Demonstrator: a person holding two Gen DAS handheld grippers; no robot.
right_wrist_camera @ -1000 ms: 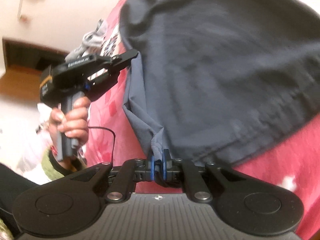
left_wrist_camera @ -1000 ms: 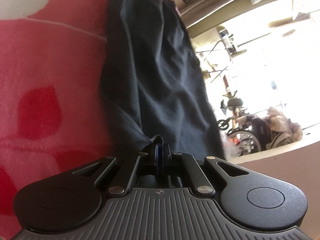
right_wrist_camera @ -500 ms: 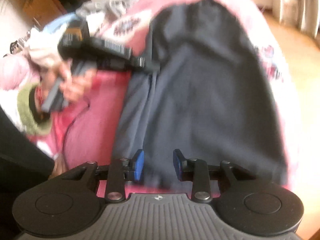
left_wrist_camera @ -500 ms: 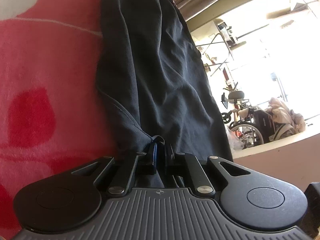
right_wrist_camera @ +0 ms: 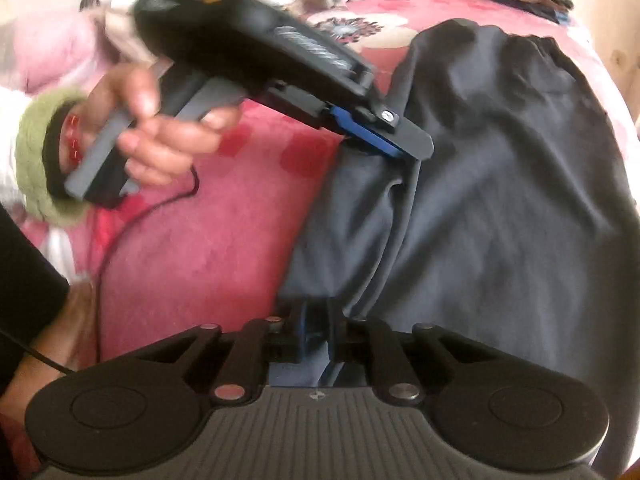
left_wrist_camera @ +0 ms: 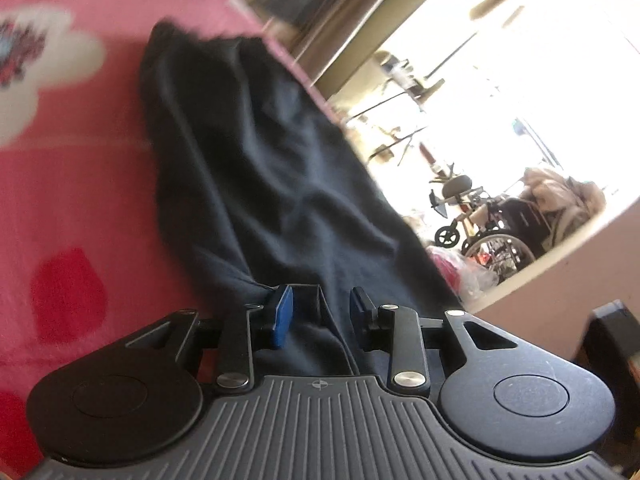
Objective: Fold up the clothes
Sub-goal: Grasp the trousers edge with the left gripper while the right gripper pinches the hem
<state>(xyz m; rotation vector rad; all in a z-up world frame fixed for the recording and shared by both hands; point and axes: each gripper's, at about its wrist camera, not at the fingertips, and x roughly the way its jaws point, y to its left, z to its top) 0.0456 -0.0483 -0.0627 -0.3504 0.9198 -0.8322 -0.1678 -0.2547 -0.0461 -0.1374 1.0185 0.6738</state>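
Since a moment before, the left tool [left_wrist_camera: 320, 312] had spread open over the dark navy cotton garment [left_wrist_camera: 264, 184] on the pink flowered blanket [left_wrist_camera: 72, 184]; the right tool [right_wrist_camera: 316, 330] had clamped its near edge.

Pink floral blanket [left_wrist_camera: 80, 184] covers the bed before me. At 2 o'clock, a bright overexposed opening; wheelchair [left_wrist_camera: 496, 236] parked at 3 o'clock.
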